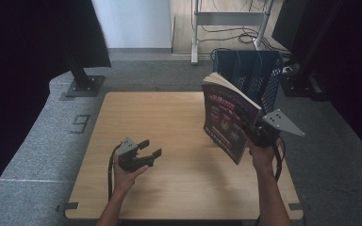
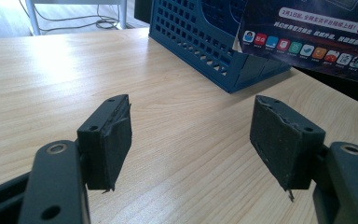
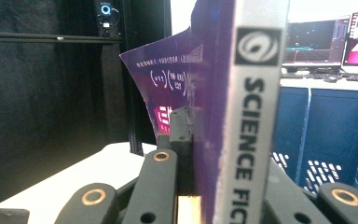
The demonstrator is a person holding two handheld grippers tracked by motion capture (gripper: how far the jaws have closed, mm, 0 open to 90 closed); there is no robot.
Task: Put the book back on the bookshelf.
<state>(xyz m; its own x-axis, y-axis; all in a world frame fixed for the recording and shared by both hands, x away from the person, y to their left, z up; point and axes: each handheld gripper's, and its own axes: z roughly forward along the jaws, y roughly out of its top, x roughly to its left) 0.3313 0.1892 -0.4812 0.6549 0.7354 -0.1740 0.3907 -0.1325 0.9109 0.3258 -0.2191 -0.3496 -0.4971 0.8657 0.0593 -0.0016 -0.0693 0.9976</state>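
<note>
book (image 1: 228, 120) stands on the table (image 1: 169, 122), file rack (image 1: 250, 77) behind it.

My forearms are bare, no sleeves. My left gripper (image 1: 146, 151) is black with worn pads (image 2: 114, 144), brass-ringed pivots and a black cable; my right gripper (image 1: 259, 134) carries a grey three-cornered plate.

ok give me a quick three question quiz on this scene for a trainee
1. True or false: the right gripper is shut on the magazine.
2. How do the jaws of the left gripper stand? A) shut on a pen B) open with nothing between them C) shut on the magazine
3. What stands on the table just behind the magazine?

Key:
1. True; it holds the magazine upright by the spine.
2. B
3. The blue file rack.
</note>
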